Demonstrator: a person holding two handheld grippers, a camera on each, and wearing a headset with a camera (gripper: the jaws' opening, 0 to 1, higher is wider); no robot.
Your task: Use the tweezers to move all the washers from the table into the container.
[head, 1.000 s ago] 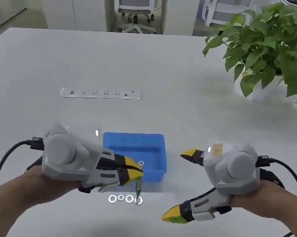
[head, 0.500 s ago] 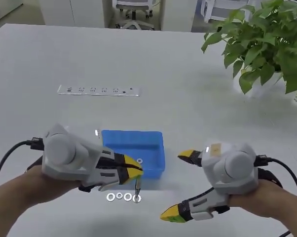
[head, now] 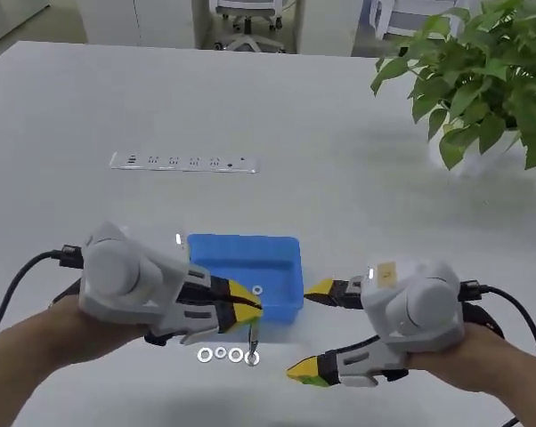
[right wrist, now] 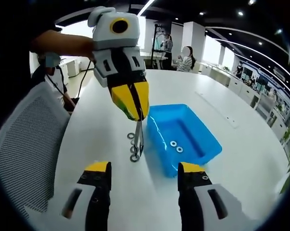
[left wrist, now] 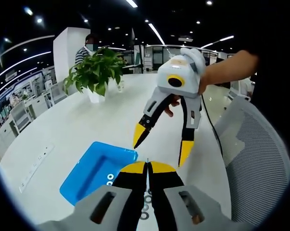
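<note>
Steel tweezers (head: 251, 338) pinched in left claw (head: 253, 307), tips at silver washers (head: 228, 356); right claw (head: 301, 331) agape.

White table (head: 277, 98), potted plant (head: 482, 80), office chairs (head: 246, 22) behind.

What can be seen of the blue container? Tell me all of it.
The blue container is a shallow rectangular tray, plastic by its look, open-topped with rounded corners. It sits flat on the white table. Two washers lie on its floor. A row of washers lies on the table beside its near wall, apart from it. The left gripper holds tweezers next to that wall, seemingly without touching it.
</note>
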